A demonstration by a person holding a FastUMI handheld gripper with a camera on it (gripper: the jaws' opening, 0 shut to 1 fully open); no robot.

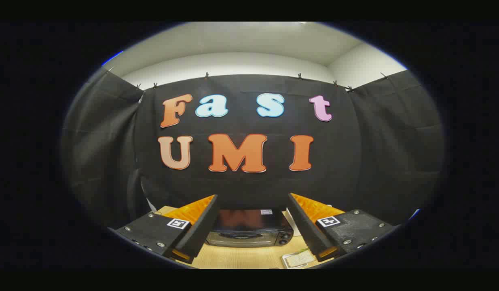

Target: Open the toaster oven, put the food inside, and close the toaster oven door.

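Toaster oven point(249, 228) sits low in the frame's centre, on the desk point(241, 258), seen between the two claw fingers and beyond their tips. Door looks closed; dark glass front, knobs at its right end. Its back is close to the black booth wall point(249, 186).

Claw point(252, 198) wide open, fingers spread well apart, holding nothing, touching nothing. Left finger point(199, 226) and right finger point(304, 226) flank the oven in the view.

Small flat tray-like item point(299, 258), pale with something greenish on it, lies on the desk near the right finger, in front of the oven and to its right; can't tell what it is. Bare desk strip between claw and oven front. Black cloth closes both sides and the back; white room wall point(233, 64) and ceiling above the cloth in the upper part of the frame.
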